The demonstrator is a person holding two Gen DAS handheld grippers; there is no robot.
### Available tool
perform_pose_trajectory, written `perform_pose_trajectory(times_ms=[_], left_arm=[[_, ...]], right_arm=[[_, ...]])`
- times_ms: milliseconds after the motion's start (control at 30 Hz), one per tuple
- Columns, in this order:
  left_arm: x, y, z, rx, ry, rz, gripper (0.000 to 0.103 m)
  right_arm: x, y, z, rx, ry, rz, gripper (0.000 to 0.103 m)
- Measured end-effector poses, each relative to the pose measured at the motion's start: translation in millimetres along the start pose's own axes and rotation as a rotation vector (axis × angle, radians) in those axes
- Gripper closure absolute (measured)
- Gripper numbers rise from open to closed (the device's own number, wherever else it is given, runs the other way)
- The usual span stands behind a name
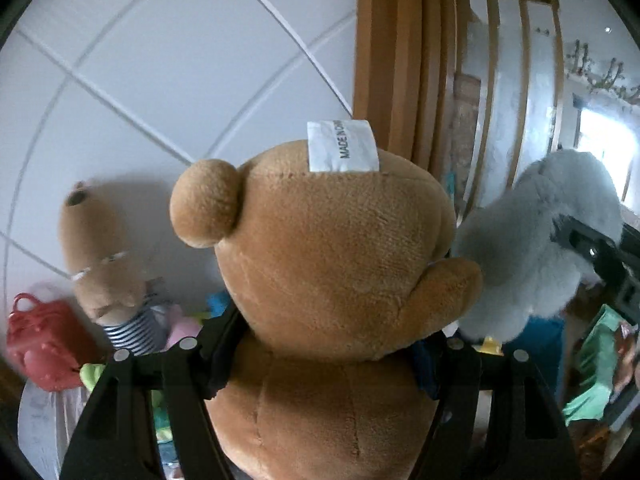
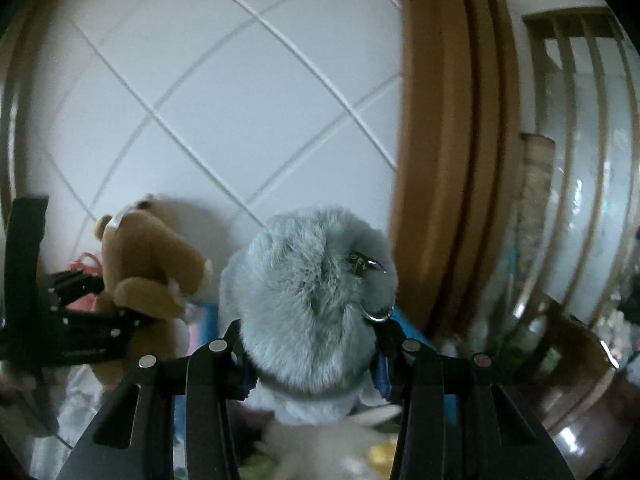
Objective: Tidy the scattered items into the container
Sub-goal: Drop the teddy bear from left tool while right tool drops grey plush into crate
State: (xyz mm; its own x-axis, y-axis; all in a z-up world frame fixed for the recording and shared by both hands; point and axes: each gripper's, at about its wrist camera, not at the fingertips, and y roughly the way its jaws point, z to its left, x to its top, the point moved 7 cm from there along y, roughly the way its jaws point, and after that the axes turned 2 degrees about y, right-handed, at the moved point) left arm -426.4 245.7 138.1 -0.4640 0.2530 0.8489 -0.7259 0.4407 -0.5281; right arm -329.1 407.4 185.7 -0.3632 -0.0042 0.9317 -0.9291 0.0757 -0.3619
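1. The brown plush teddy bear (image 1: 332, 248) fills most of my left camera view, so whatever lies under it is hidden; its lower body is cut off at the near edge.
2. Below and behind both toys I see only blurred scraps of colour. I cannot make out a container.
3. A tan plush animal in a striped shirt (image 1: 106, 264) stands far left against the white tiled wall (image 1: 168, 64), beside a red plastic handbag (image 1: 42, 344); both are soft with blur.
4. My left gripper (image 1: 332, 356) is clenched on the teddy bear, fingers pressing its sides just below the head, a white "MADE IN" label (image 1: 344, 146) on top.
5. My right gripper (image 2: 314, 344) grasps a fluffy grey-blue plush toy (image 2: 316, 296), fingers part-way closed and sunk in the fur. A small metal ring (image 2: 378, 314) shows at its right edge.
6. Both toys are held up in front of the wall, the grey one to the right of the bear, next to a brown wooden door frame (image 2: 444, 152).
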Motion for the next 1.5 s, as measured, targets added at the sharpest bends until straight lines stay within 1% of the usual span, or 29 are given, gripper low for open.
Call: perform_pose_trajectory(times_ms=[67, 167, 233, 267, 300, 333, 400, 467, 500, 533, 567, 700, 800, 867, 933, 1000, 1067, 1200, 1267, 1367, 1433, 1500], left_arm=[[5, 28, -16, 0.021, 0.006, 0.046, 0.033], [-2, 61, -29, 0.024, -0.013, 0.108, 0.032], [-11, 79, -34, 0.022, -0.032, 0.153, 0.028], [-16, 86, -36, 0.025, -0.029, 0.178, 0.027], [-21, 90, -38, 0.03, -0.018, 0.2, 0.025], [-27, 95, -39, 0.042, -0.002, 0.226, 0.024], [-38, 106, -38, 0.07, 0.024, 0.259, 0.024], [-47, 102, -36, 0.079, 0.026, 0.254, 0.024], [-49, 100, -37, 0.077, 0.024, 0.239, 0.018], [-49, 98, -38, 0.073, 0.024, 0.216, 0.004], [-48, 95, -41, 0.074, 0.029, 0.195, 0.0], [-53, 78, -43, 0.091, 0.07, 0.15, 0.0], [-61, 58, -43, 0.097, 0.082, 0.121, 0.0], [-65, 40, -42, 0.113, 0.076, 0.097, 0.0], [-74, 22, -41, 0.102, 0.068, 0.075, 0.0], [-84, 3, -41, 0.094, 0.059, 0.06, 0.0], [-97, -15, -40, 0.099, 0.047, 0.048, 0.0], [-132, -51, -32, 0.114, 0.035, 0.017, 0.0], [-159, -71, -21, 0.124, 0.014, 0.008, 0.0], [-200, -96, 2, 0.148, -0.021, 0.021, 0.0], [-230, -113, 23, 0.178, -0.045, 0.044, 0.0], [-261, -130, 46, 0.205, -0.08, 0.07, 0.0]], right_arm=[[-3, 15, -21, -0.005, 0.015, 0.024, 0.061], [-8, 38, -40, 0.005, 0.033, 0.052, 0.061], [-12, 51, -48, 0.014, 0.046, 0.069, 0.056], [-15, 58, -50, 0.013, 0.047, 0.078, 0.038], [-17, 66, -53, 0.012, 0.048, 0.088, 0.011], [-17, 70, -55, 0.001, 0.048, 0.089, 0.0], [-17, 73, -59, -0.031, 0.048, 0.088, 0.0], [-20, 75, -60, -0.036, 0.05, 0.095, 0.0], [-21, 76, -61, -0.038, 0.051, 0.098, 0.0], [-23, 76, -62, -0.038, 0.051, 0.099, 0.0], [-25, 75, -63, -0.038, 0.05, 0.1, 0.0], [-29, 63, -65, -0.022, 0.058, 0.094, 0.0], [-30, 41, -56, -0.005, 0.054, 0.07, 0.0], [-33, 22, -48, 0.014, 0.053, 0.055, 0.0], [-37, 5, -40, 0.034, 0.054, 0.042, 0.0], [-46, -11, -30, 0.055, 0.051, 0.036, 0.0], [-60, -26, -19, 0.057, 0.052, 0.036, 0.0], [-96, -57, 2, 0.057, 0.086, 0.026, 0.0], [-117, -69, 16, 0.057, 0.095, 0.032, 0.0], [-148, -84, 37, 0.068, 0.109, 0.046, 0.0], [-168, -92, 52, 0.059, 0.137, 0.058, 0.0], [-181, -96, 65, 0.071, 0.16, 0.073, 0.0]])
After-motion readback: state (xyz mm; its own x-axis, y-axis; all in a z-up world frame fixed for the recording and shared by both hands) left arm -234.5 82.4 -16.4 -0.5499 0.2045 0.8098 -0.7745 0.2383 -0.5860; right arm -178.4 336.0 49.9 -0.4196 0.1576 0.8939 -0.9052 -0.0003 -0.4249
